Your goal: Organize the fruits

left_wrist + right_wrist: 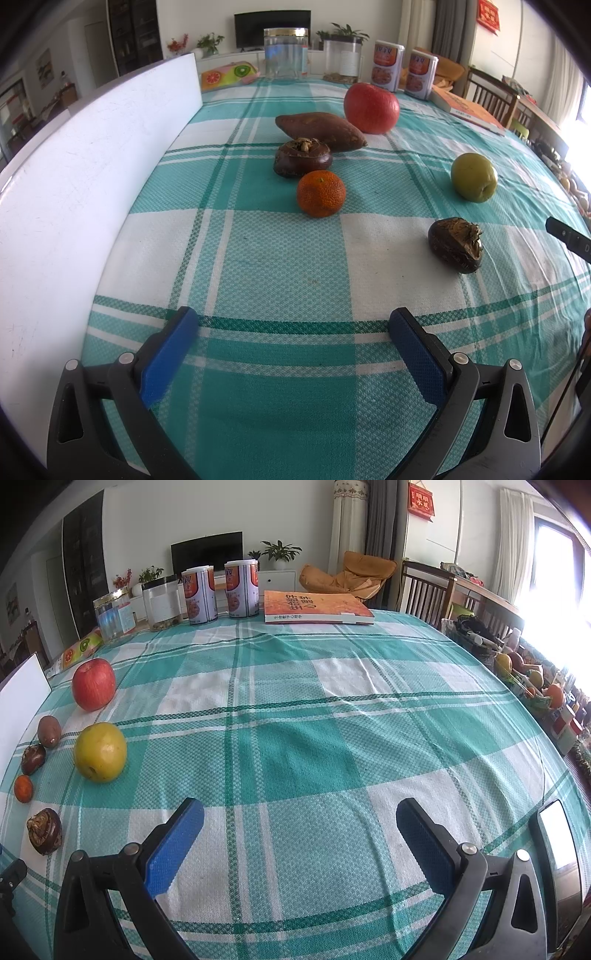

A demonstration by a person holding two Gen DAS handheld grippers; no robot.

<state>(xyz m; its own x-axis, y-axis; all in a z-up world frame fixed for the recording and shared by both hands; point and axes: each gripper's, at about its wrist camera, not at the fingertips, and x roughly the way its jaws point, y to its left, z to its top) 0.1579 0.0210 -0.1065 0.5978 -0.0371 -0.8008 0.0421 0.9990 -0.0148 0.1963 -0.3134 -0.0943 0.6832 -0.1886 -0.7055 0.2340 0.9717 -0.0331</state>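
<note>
— Sorting hasn't begun? The apple point(371, 108), sweet potato point(320, 131), tangerine point(321, 193), green fruit point(474, 177) and two water chestnuts point(302, 157) lie loose on the checked cloth point(273, 258).

— Right, nothing is grouped yet; all of it is left. My left gripper point(293, 350) and right gripper point(300, 843) both gape wide, empty, low over the cloth, short of the fruit. White board point(92, 166) stands left.
</note>
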